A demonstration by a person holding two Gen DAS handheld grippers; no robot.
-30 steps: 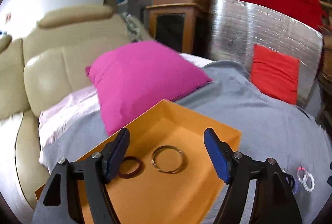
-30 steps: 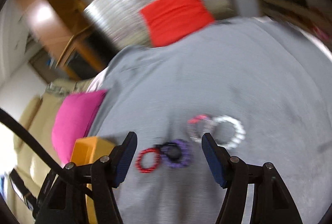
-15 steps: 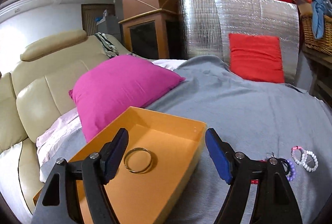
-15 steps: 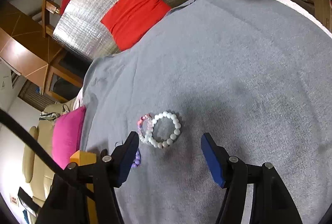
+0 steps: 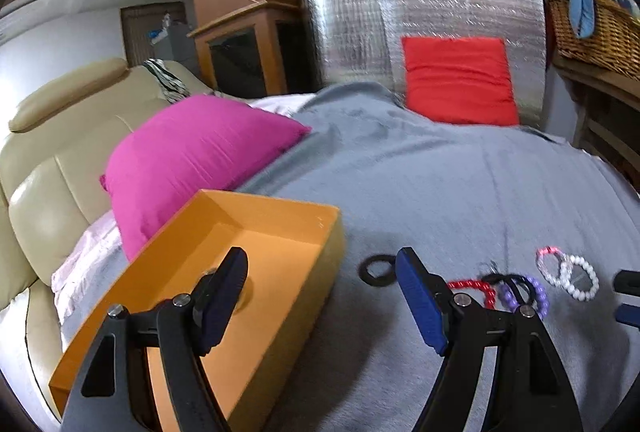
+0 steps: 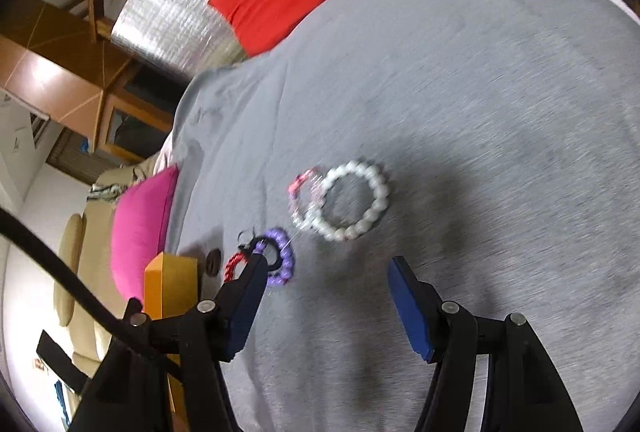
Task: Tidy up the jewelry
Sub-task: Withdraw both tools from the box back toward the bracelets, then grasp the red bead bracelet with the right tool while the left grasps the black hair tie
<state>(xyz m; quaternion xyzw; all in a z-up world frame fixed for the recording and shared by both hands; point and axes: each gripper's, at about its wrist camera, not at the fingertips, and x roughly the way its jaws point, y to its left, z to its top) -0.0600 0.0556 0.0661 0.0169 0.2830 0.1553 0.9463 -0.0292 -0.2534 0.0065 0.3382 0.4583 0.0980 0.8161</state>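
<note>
An orange box (image 5: 280, 220) sits on the grey blanket at lower left; its corner also shows in the right wrist view (image 6: 170, 284). My left gripper (image 5: 322, 272) is open and empty, above the box's right wall. A black ring (image 5: 376, 269) lies between its fingers on the blanket. To the right lie a red bracelet (image 5: 470, 286), a purple bead bracelet (image 5: 536, 292), a clear pink-tipped bracelet (image 5: 550, 264) and a white bead bracelet (image 5: 580, 278). My right gripper (image 6: 328, 272) is open and empty, just below the white bracelet (image 6: 354, 206) and right of the purple one (image 6: 282, 260).
A magenta pillow (image 5: 192, 152) lies behind the box, against a beige sofa (image 5: 48, 136). A red cushion (image 5: 460, 80) leans on a silver foil panel (image 5: 360, 24) at the blanket's far end. A wicker basket (image 5: 592, 32) stands at far right.
My left gripper has swung right, off the box's inside toward the loose bracelets; the rings in the box are now hidden. My right gripper has shifted, bringing the purple and red bracelets back into view.
</note>
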